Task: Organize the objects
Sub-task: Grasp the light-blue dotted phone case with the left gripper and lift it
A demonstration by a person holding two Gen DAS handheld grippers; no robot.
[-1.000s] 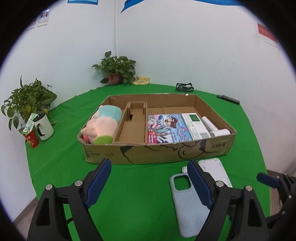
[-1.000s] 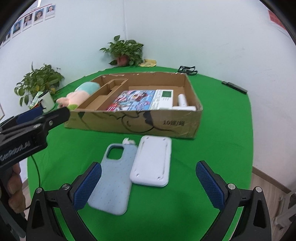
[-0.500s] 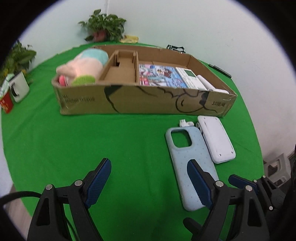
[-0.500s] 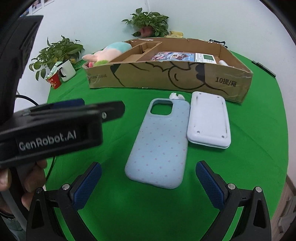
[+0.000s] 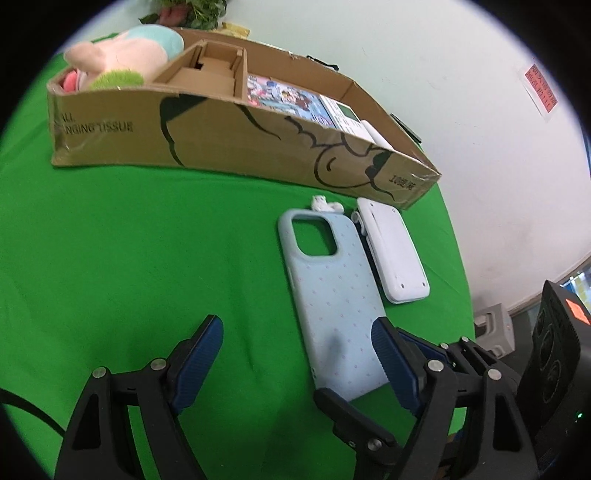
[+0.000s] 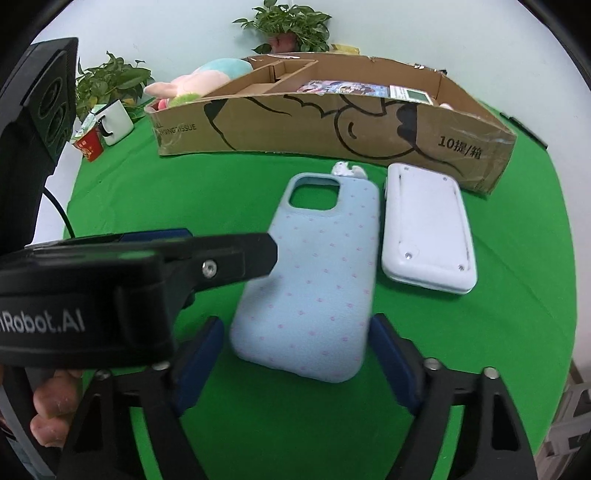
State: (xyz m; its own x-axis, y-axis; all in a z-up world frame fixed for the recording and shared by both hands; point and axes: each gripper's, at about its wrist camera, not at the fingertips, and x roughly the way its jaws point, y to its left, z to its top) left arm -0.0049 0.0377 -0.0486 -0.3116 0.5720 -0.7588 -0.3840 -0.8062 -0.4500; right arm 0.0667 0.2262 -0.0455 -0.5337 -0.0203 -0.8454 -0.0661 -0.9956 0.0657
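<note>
Right wrist view: right gripper (image 6: 295,354), jaws just narrowing but unclamped, straddles the phone case (image 6: 314,280) near edge; left gripper (image 5: 295,365) gapes over bare green cloth (image 5: 129,258).

Both wrist cameras looked steeply down from close above the green table (image 5: 129,258) — left from the left, right nearer — sharing the phone case (image 6: 314,280) and cardboard box (image 5: 221,140).

A staged recording room: green cloth table (image 6: 221,192), bare white wall (image 5: 443,74), potted plants (image 6: 288,26) at the edges.
</note>
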